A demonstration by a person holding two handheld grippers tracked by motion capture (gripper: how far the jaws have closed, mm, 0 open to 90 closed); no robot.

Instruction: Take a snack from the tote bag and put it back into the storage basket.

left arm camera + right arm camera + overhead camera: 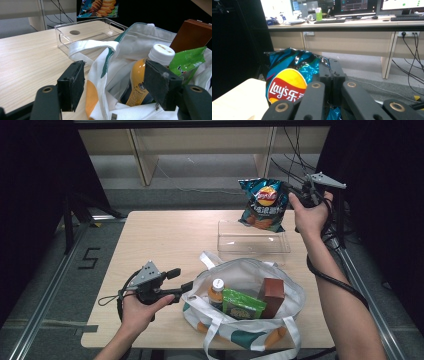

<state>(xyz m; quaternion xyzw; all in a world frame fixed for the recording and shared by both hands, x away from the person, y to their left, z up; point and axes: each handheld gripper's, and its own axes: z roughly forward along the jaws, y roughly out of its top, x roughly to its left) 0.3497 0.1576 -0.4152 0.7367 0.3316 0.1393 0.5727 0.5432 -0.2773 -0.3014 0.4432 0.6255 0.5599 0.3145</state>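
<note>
Two claws are at work over a pale wooden table. The right claw is raised above the table's far right corner, its forearm reaching up from the lower right with the wrist bent inward; its jaws are clamped together on the edge of a blue chip bag, which hangs in the air just above the far end of a clear plastic tray. In the right gripper view the jaws stand pressed flat against each other with the bag's crinkled foil caught between them.

The left claw is held low and level near the table's front left, the hand gripping it from behind, its jaws spread wide with nothing pinched; the rim of a white tote bag lies between them. Inside the tote stand an orange drink bottle, a green packet and a brown box.

Grey floor surrounds the table, with wooden desks and trailing cables beyond.
</note>
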